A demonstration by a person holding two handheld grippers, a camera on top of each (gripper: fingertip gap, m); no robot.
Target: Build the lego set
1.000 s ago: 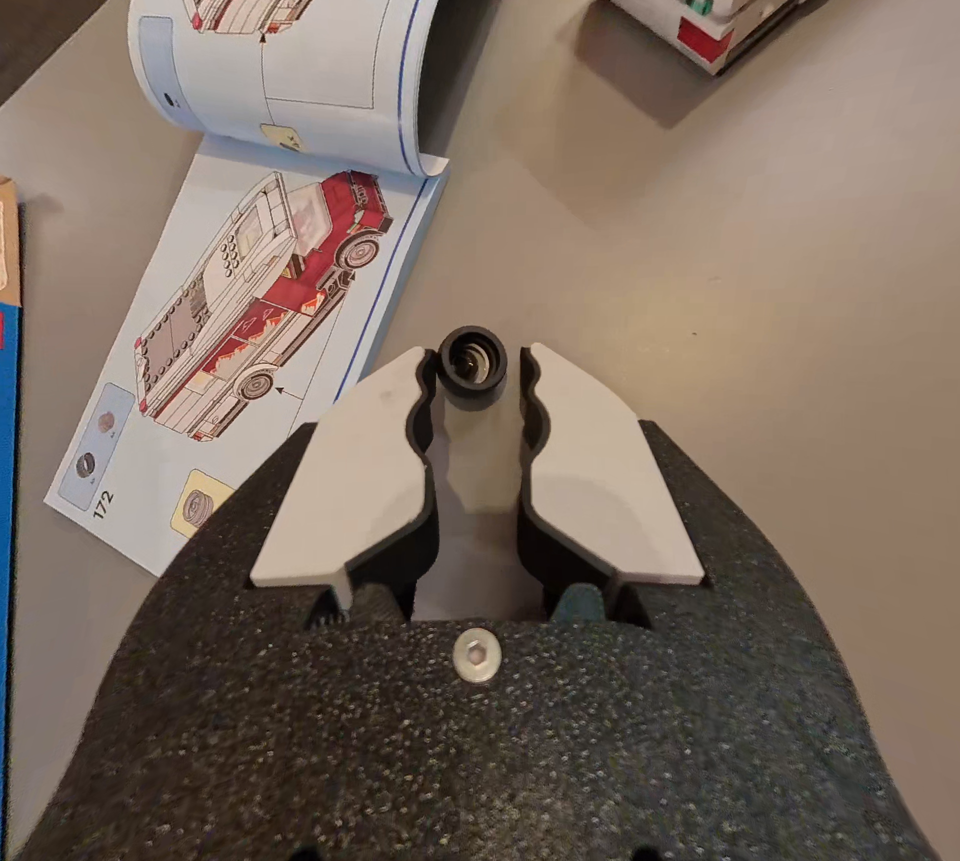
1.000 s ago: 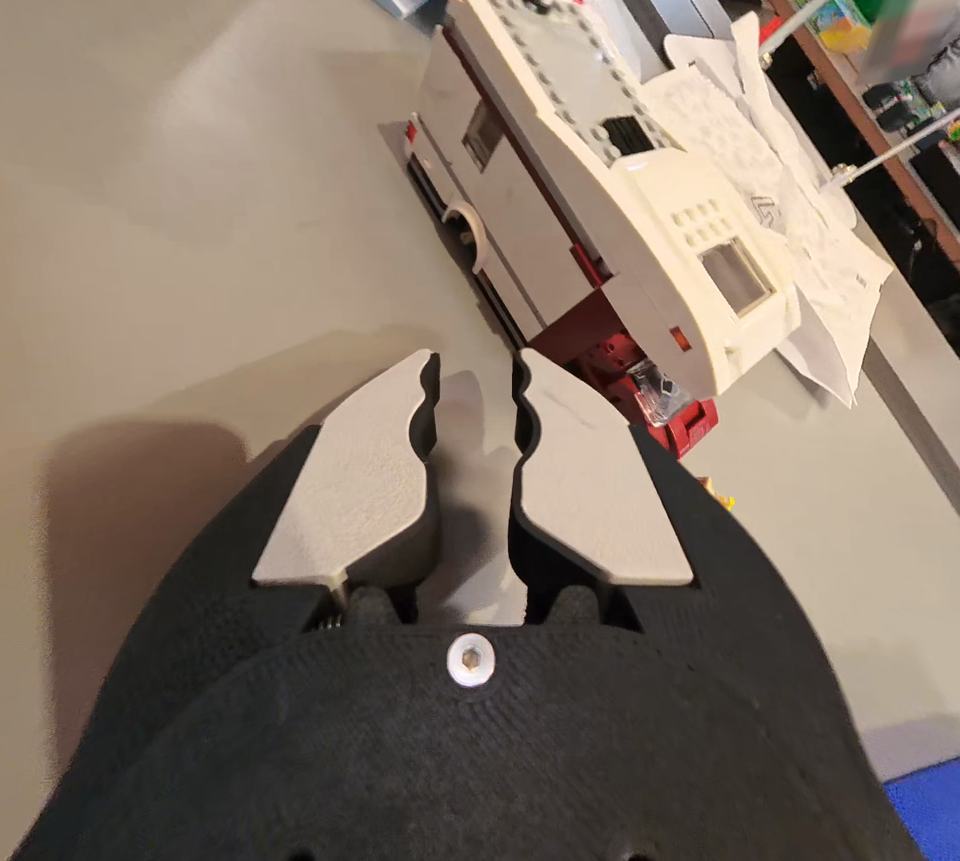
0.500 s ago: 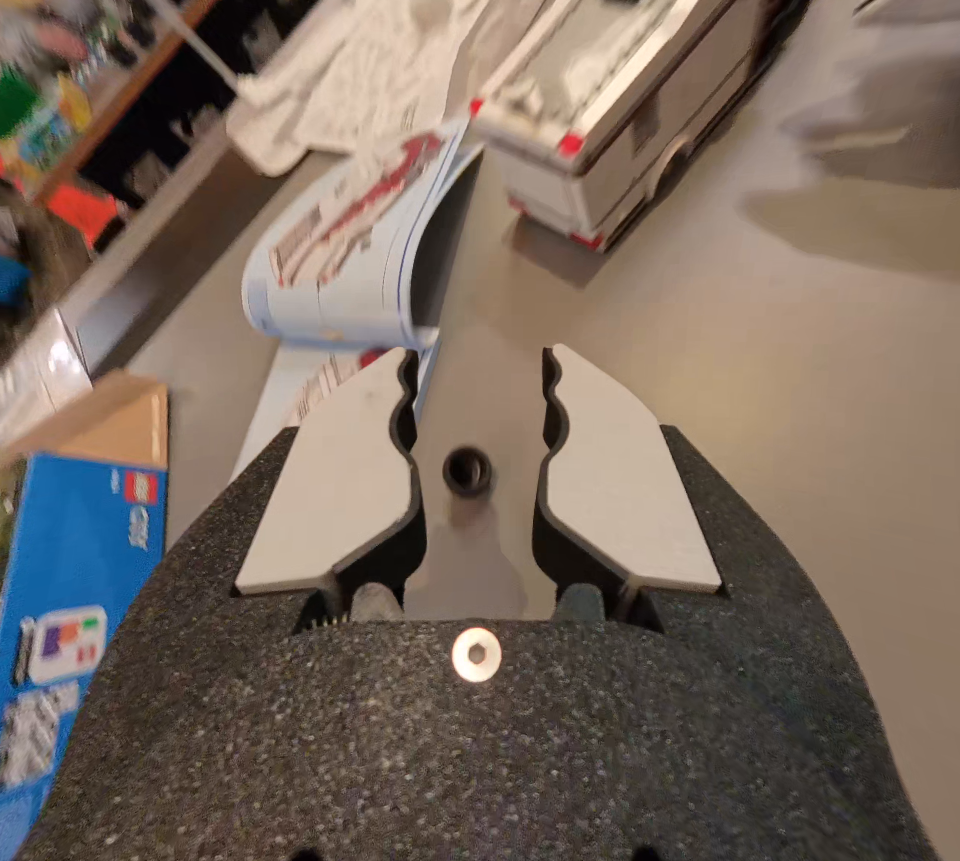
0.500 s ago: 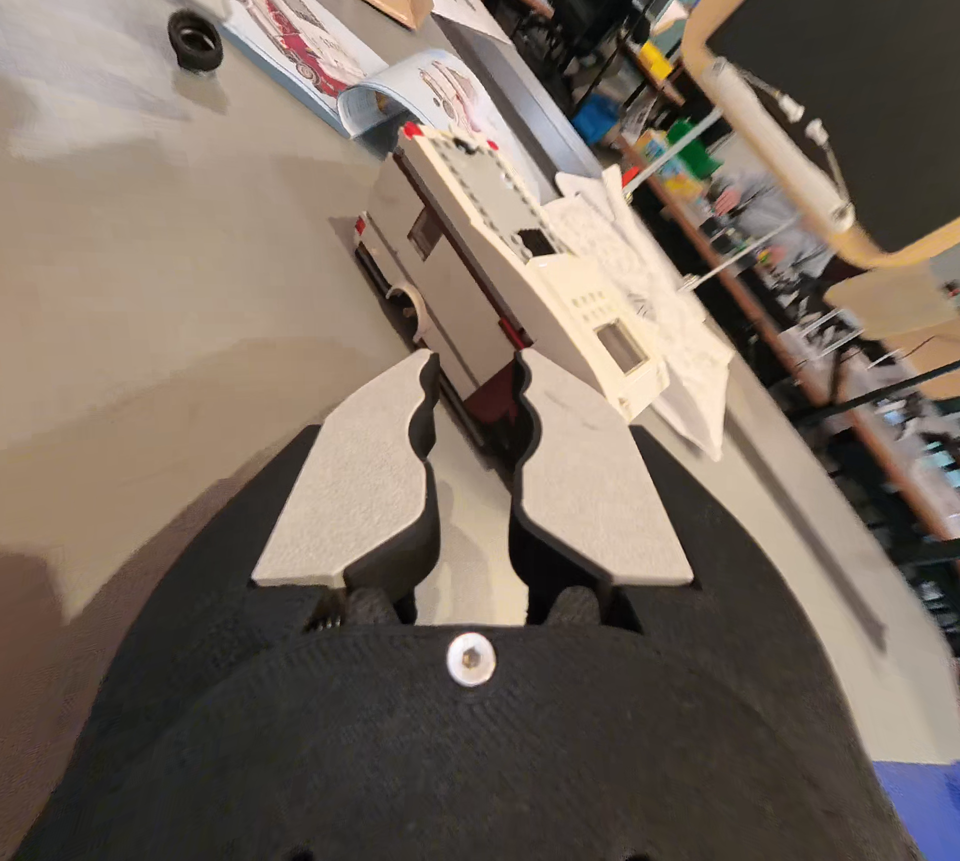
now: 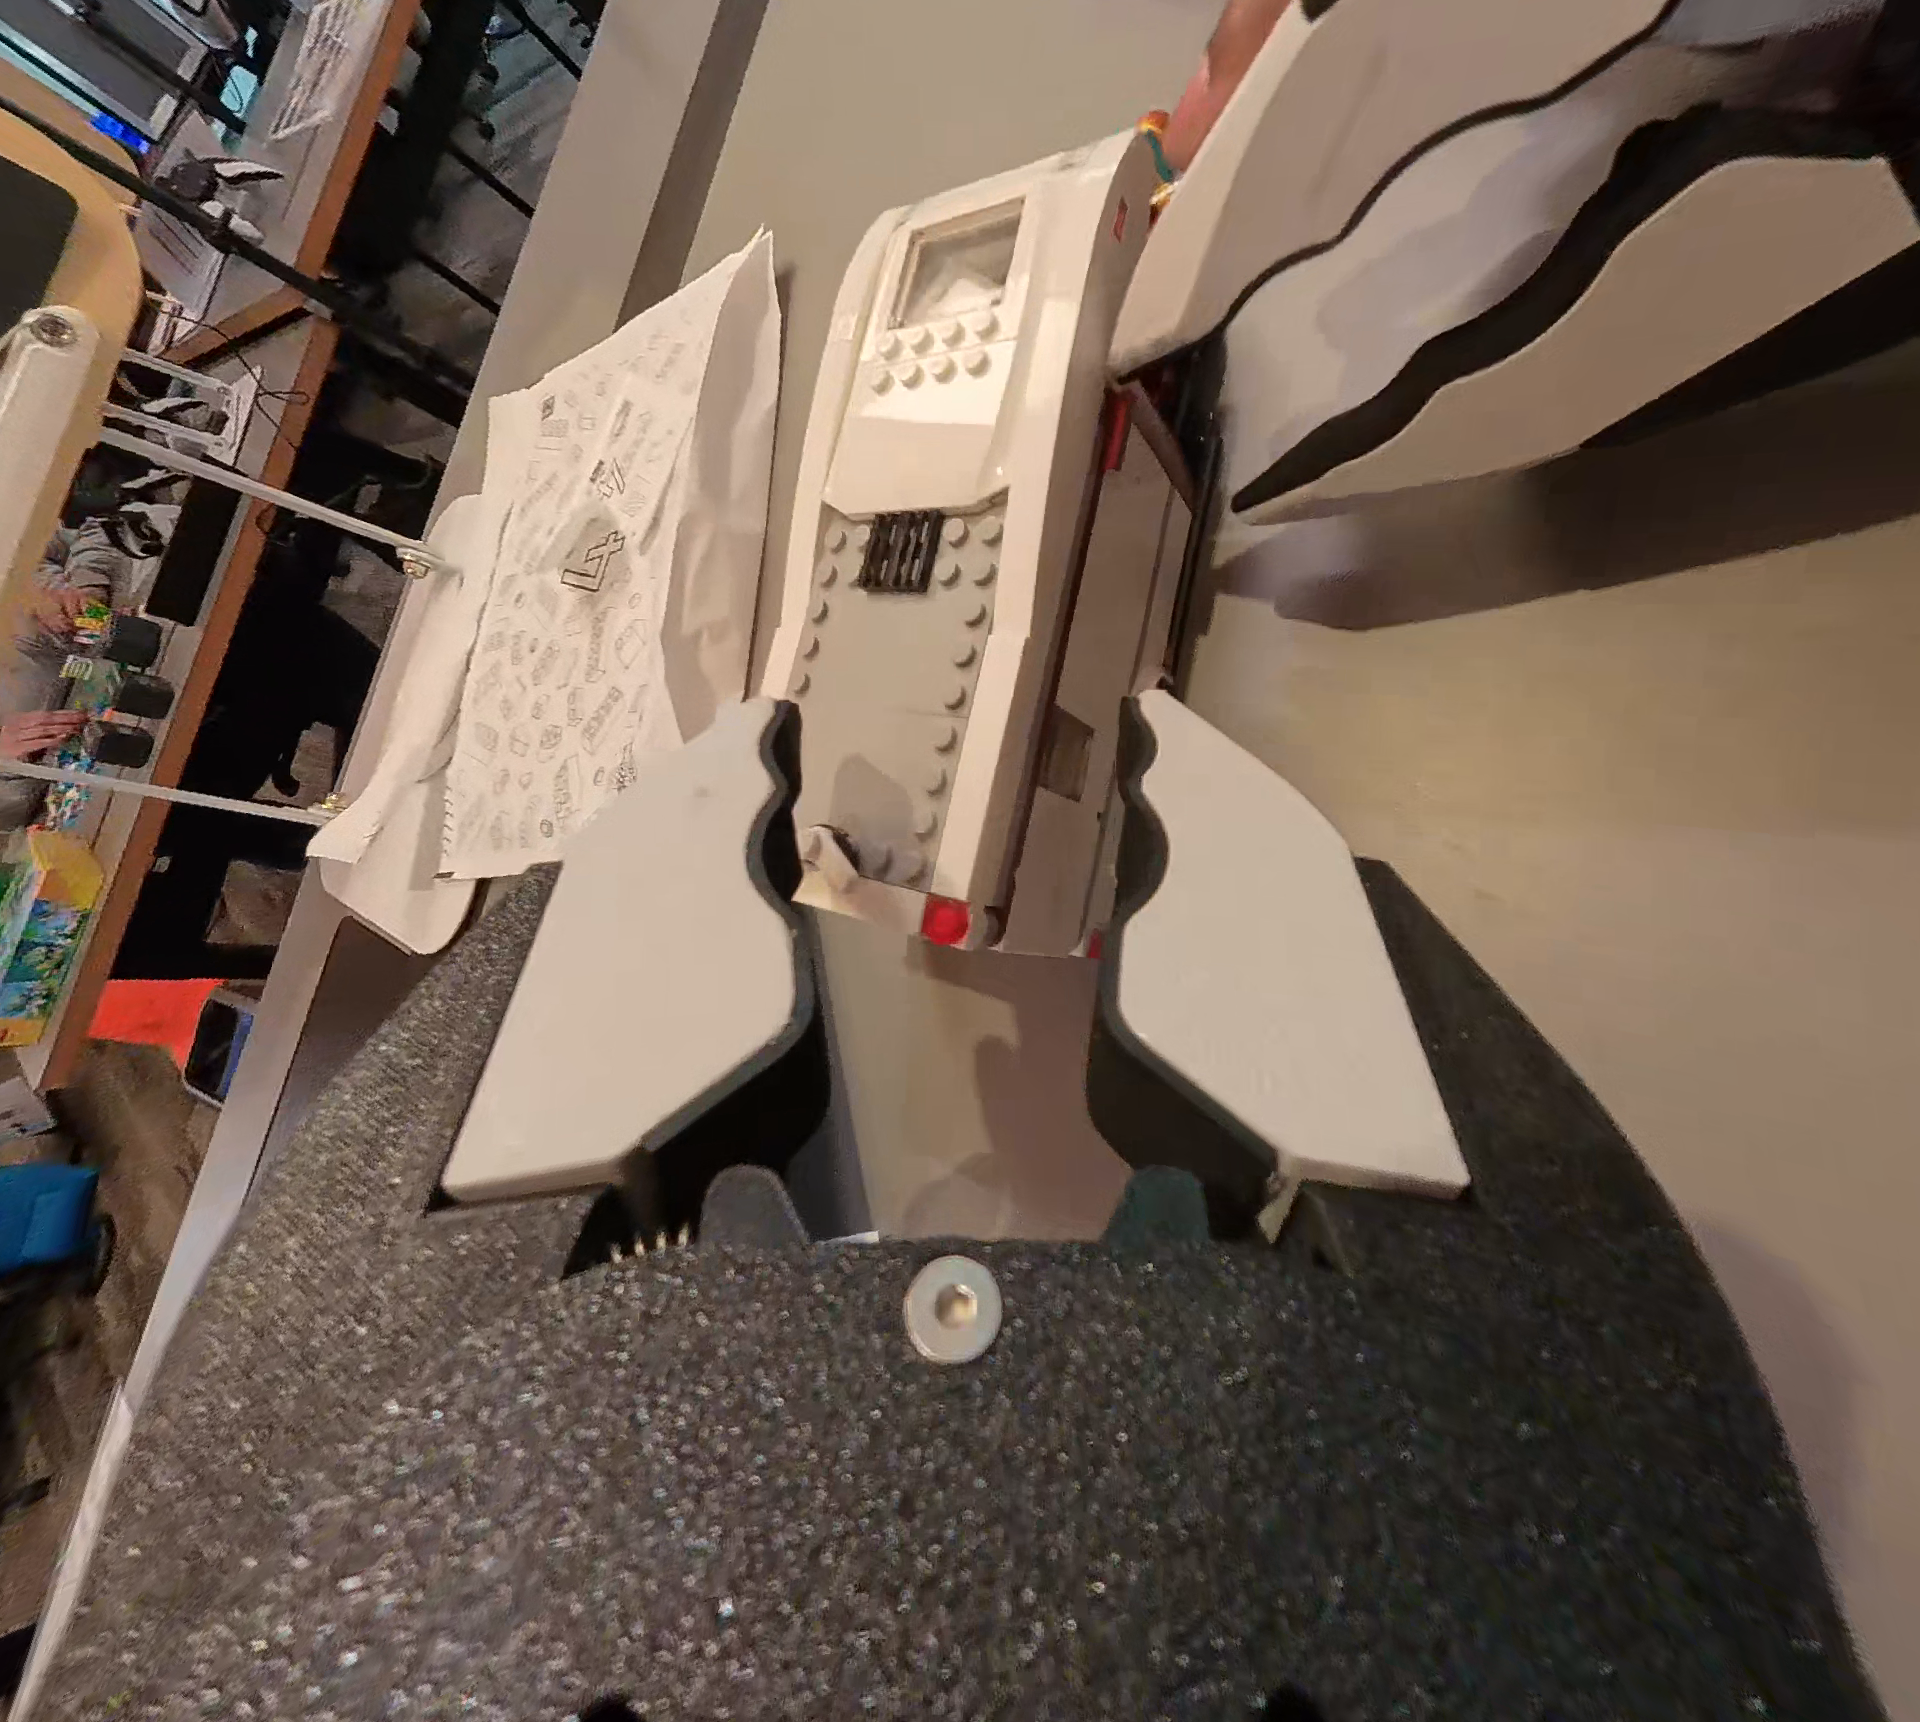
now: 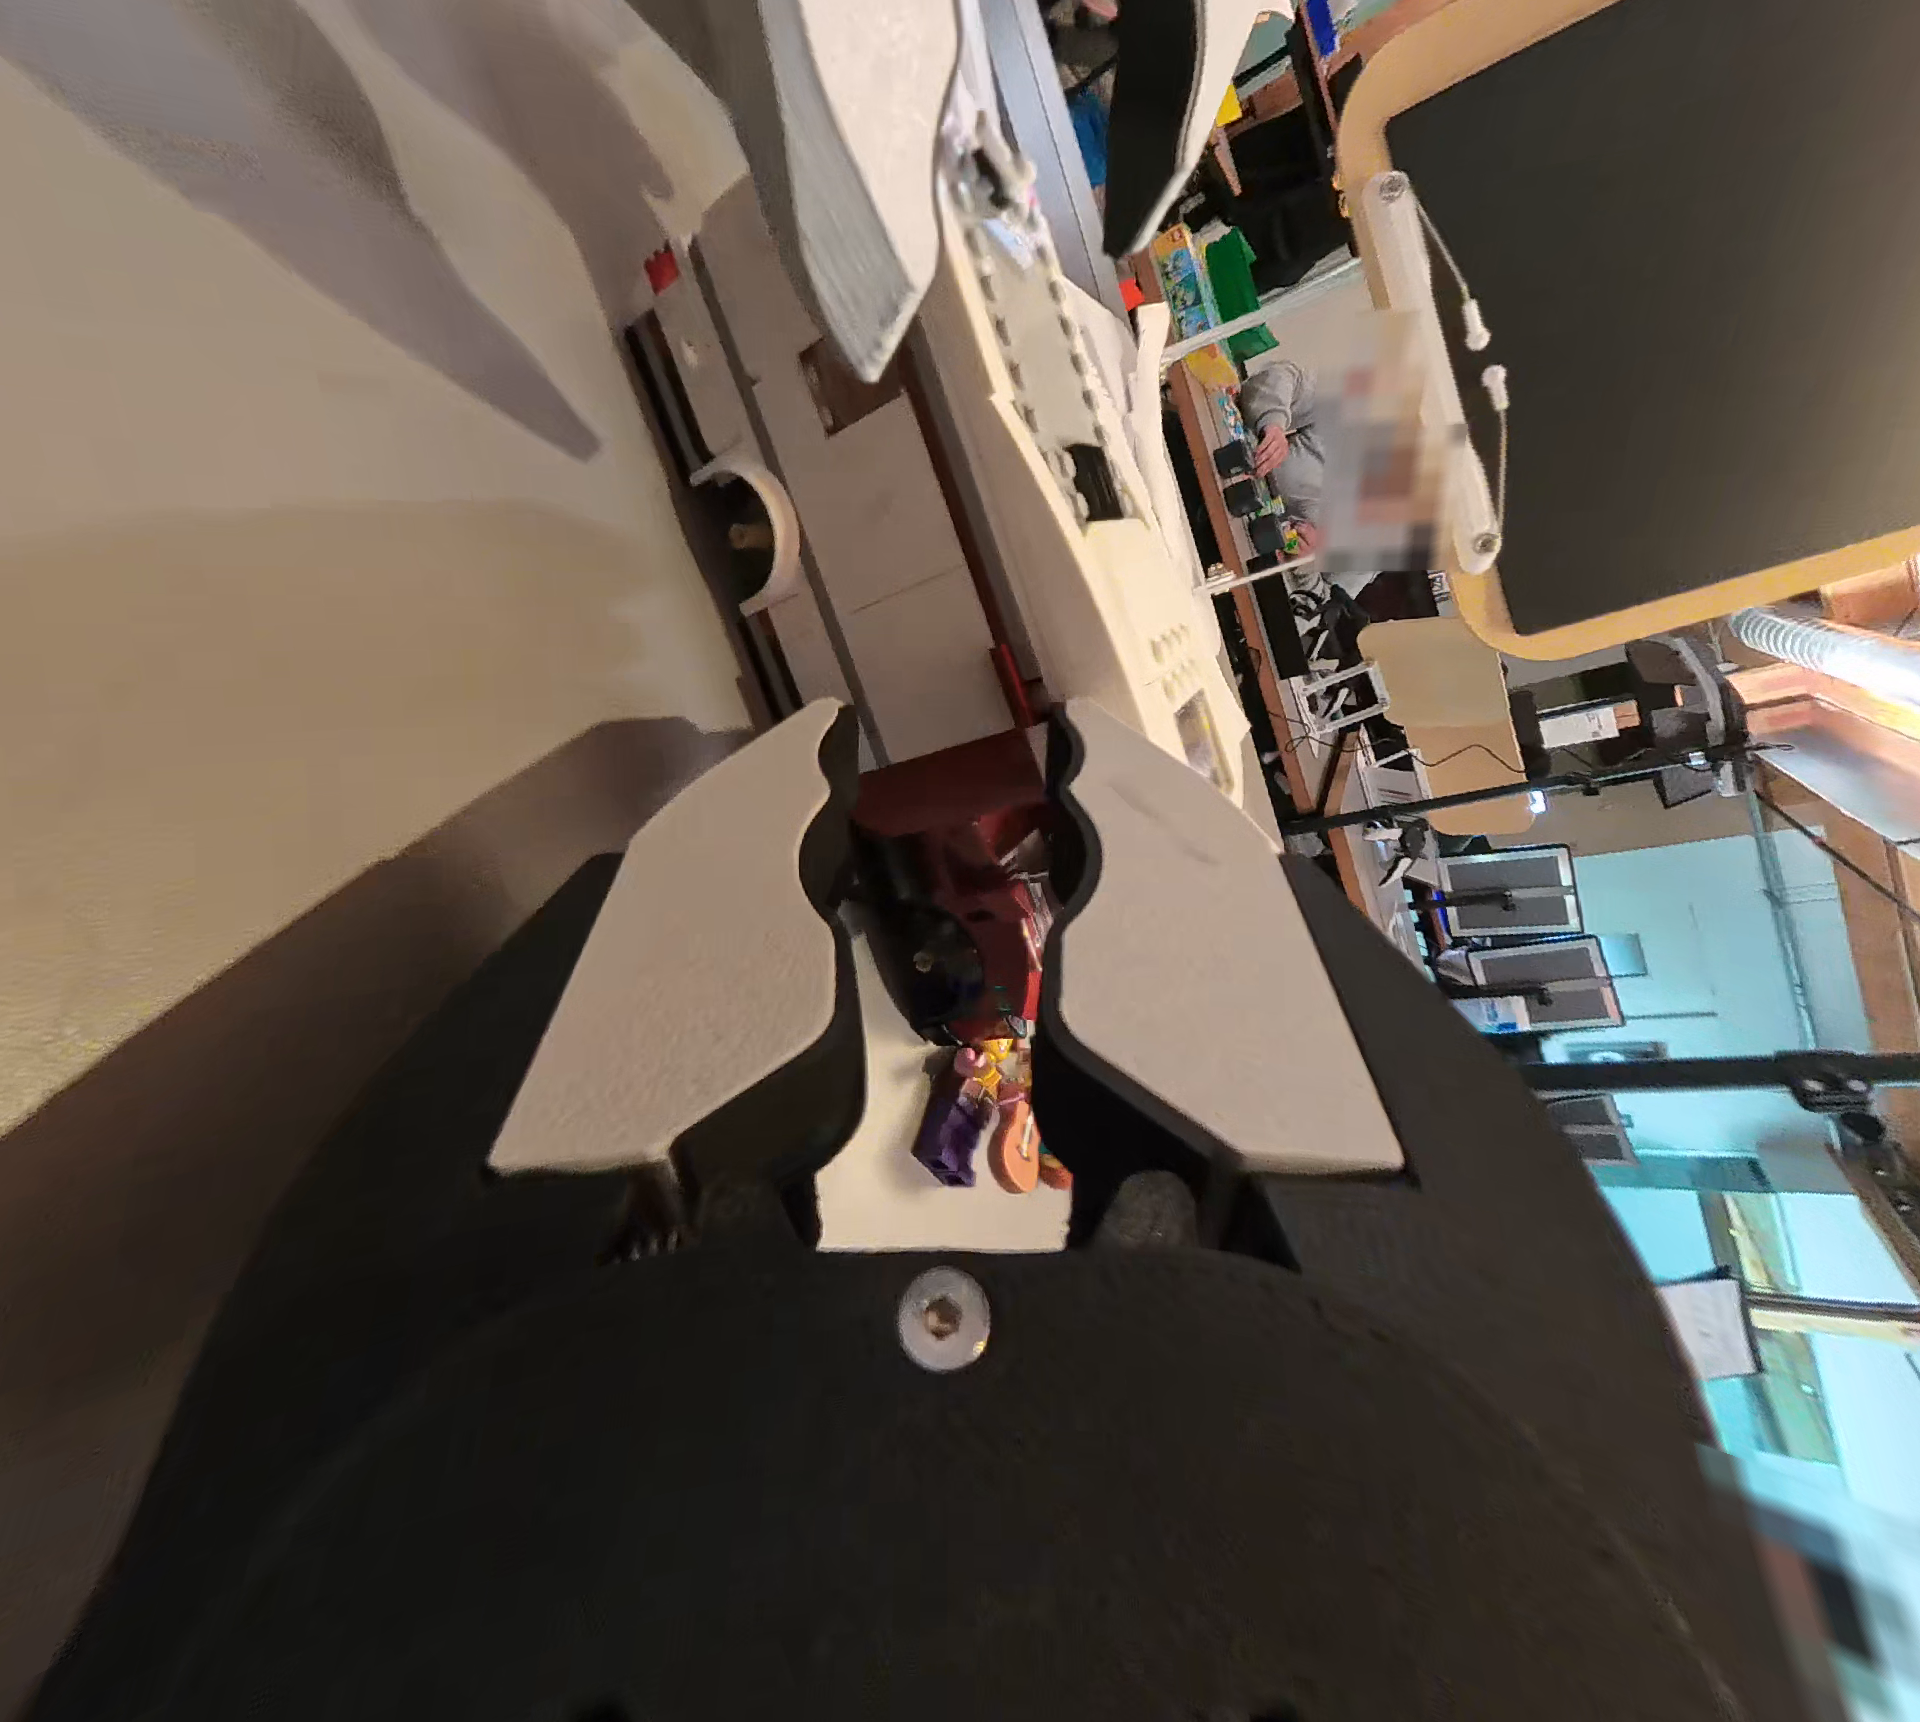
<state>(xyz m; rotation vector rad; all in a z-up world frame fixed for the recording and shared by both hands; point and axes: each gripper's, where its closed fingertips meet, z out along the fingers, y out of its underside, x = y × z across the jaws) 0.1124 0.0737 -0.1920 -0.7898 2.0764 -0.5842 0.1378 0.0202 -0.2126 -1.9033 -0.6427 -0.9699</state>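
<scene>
A long white and grey brick-built camper van with dark red lower panels sits on the pale grey table, and both grippers close in on it from opposite ends. The left gripper has its jaws spread wide around the van's rear end; whether the pads press on it I cannot tell. The right gripper straddles the dark red front, jaws partly apart, contact unclear. A crumpled white printed paper sheet lies beside the van. Small colourful toy figures lie just before the van's nose.

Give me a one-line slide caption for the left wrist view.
Left gripper straddles the rear of a white brick-built camper van on a grey table; right gripper at its front.
</scene>
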